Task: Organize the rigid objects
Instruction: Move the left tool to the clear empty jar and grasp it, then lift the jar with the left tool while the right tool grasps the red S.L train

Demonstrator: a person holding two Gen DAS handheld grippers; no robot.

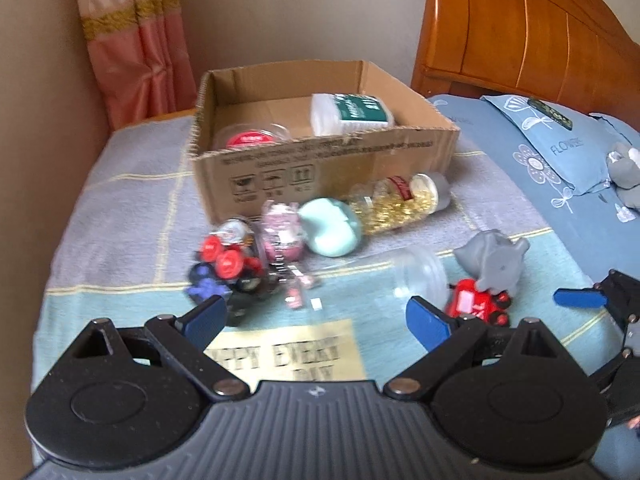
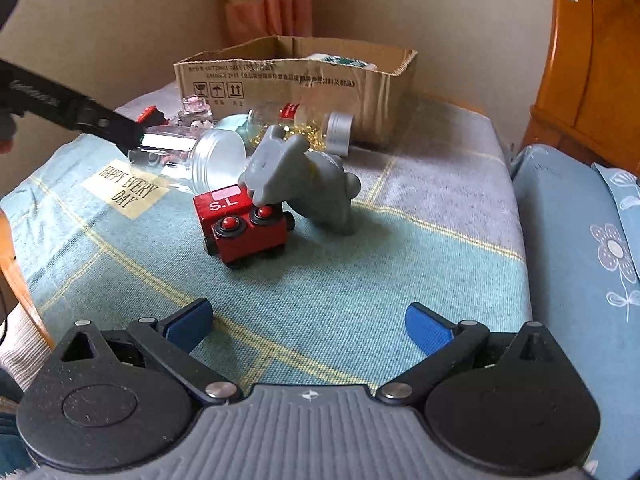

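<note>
A cardboard box (image 1: 320, 168) (image 2: 280, 80) stands at the far side of the blanket, holding a white and green tub (image 1: 348, 114) and a red-lidded jar (image 1: 250, 138). In front of it lie a jar of yellow capsules (image 1: 396, 200), a mint green case (image 1: 330, 226), a pink toy (image 1: 280, 232), red and black toys (image 1: 228, 260), a clear empty jar (image 1: 416, 272) (image 2: 188, 160), a grey elephant (image 1: 494, 262) (image 2: 304, 180) and a red toy car (image 1: 476, 304) (image 2: 244, 224). My left gripper (image 1: 316, 320) is open near the clear jar. My right gripper (image 2: 308, 324) is open, just short of the car.
A striped blanket (image 2: 360, 280) with a "HAPPY EVERY DAY" label covers the surface. Blue pillows (image 1: 552, 140) and a wooden headboard (image 1: 520, 32) lie to the right, a pink curtain (image 1: 132, 40) at the back left. A grey plush (image 1: 624, 172) lies far right.
</note>
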